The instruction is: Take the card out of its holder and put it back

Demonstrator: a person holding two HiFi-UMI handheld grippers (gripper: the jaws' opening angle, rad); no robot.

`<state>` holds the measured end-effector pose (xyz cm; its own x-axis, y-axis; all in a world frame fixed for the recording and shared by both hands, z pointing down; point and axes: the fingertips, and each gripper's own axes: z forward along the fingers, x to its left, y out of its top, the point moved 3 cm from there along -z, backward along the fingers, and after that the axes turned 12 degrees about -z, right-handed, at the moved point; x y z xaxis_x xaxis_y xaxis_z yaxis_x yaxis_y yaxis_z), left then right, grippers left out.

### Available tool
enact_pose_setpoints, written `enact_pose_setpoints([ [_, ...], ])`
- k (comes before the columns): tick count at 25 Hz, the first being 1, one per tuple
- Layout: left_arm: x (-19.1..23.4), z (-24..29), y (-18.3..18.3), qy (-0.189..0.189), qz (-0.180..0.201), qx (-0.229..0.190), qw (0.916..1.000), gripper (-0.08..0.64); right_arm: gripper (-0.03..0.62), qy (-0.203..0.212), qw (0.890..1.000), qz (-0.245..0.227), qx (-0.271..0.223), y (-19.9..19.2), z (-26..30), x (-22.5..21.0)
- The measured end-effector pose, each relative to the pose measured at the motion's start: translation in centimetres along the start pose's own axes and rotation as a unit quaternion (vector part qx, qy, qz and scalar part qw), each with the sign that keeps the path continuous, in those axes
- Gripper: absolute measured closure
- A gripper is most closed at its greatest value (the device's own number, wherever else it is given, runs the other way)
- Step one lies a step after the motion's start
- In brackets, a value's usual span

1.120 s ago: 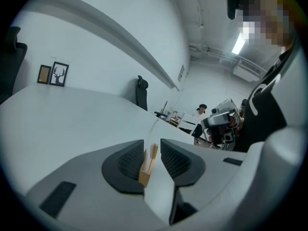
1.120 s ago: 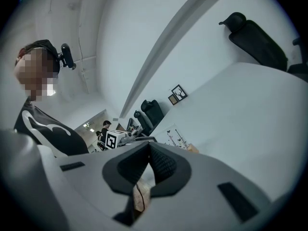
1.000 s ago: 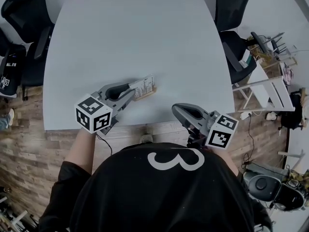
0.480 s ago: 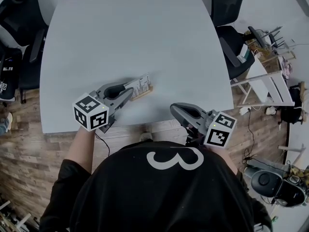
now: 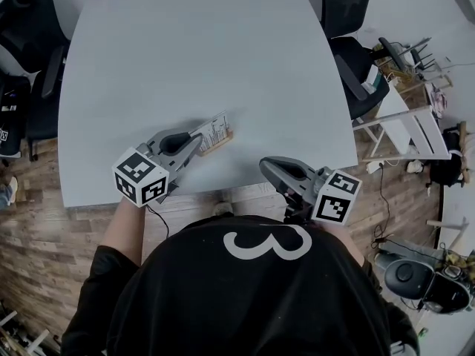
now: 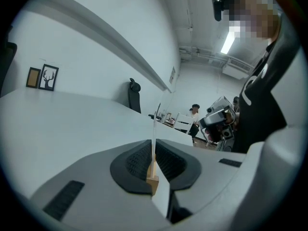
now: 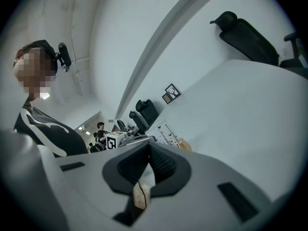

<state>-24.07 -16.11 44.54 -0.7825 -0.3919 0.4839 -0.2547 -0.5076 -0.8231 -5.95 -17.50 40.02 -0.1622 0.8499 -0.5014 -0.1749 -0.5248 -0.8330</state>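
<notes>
Two grippers are over the near edge of the white table (image 5: pixel 200 50), and only one of them works at this moment. The left gripper (image 5: pixel 199 141) reaches toward the far right, to the card (image 5: pixel 215 130), which stands in its wooden holder (image 5: pixel 220 145) close to the near edge of the table. In the left gripper view the jaws are clenched on the card: the thin white edge of it rises straight between the two ribbed pads, and the wooden holder (image 6: pixel 152 181) shows just under them. The grip is on the lower part of the card, near the slot. I judge this is done so that the card stays flat and does not bend when it is pulled out. The card seems to sit in the slot yet, so the taking out is, in my judgement, only at its start.

The right gripper (image 5: pixel 269 165) hangs at the near right, well apart from the card, beyond the table edge and close to the person's body. In the right gripper view its jaws are pressed together with nothing between them, and the card (image 7: pixel 168 131) is seen far behind them. It seems to wait there so that it does not disturb the left side. The holder is light and nobody holds it down, so it may lift together with the card if the slot is tight.
</notes>
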Motion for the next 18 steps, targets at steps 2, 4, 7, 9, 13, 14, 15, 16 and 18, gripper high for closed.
enact_pose_setpoints([
  [2, -0.2, 0.1, 0.0, -0.001, 0.002, -0.001, 1.0000, 0.534, 0.583, -0.001, 1.000, 0.001, 0.001, 0.0, 0.0, -0.1],
  [4, -0.3, 0.1, 0.0, -0.002, 0.003, -0.003, 1.0000, 0.534, 0.583, -0.002, 1.000, 0.001, 0.002, -0.1, 0.0, -0.1],
  [7, -0.5, 0.1, -0.1, -0.001, 0.007, -0.004, 1.0000, 0.534, 0.583, -0.001, 1.000, 0.003, 0.006, -0.2, 0.0, -0.2],
  [9, -0.6, 0.1, -0.1, 0.001, 0.011, -0.003, 0.9999, 0.535, 0.583, 0.001, 1.000, 0.004, 0.009, -0.3, 0.0, -0.2],
  [13, -1.0, 0.0, 0.1, 0.005, 0.019, -0.006, 0.9998, 0.535, 0.583, 0.008, 1.000, 0.006, 0.012, -0.3, 0.4, -0.2],
  [14, -1.1, 0.0, 0.3, 0.006, 0.019, -0.008, 0.9998, 0.535, 0.583, 0.010, 1.000, 0.006, 0.012, -0.2, 0.4, -0.1],
  [15, -1.2, -0.1, 0.4, 0.007, 0.019, -0.009, 0.9997, 0.535, 0.583, 0.012, 1.000, 0.006, 0.012, -0.2, 0.4, -0.1],
  [16, -1.3, -0.1, 0.6, 0.009, 0.020, -0.010, 0.9997, 0.535, 0.583, 0.014, 1.000, 0.005, 0.012, -0.2, 0.4, -0.1],
  [18, -1.4, -0.3, 0.9, 0.013, 0.022, -0.013, 0.9996, 0.535, 0.583, 0.018, 1.000, 0.005, 0.012, -0.2, 0.5, 0.0],
])
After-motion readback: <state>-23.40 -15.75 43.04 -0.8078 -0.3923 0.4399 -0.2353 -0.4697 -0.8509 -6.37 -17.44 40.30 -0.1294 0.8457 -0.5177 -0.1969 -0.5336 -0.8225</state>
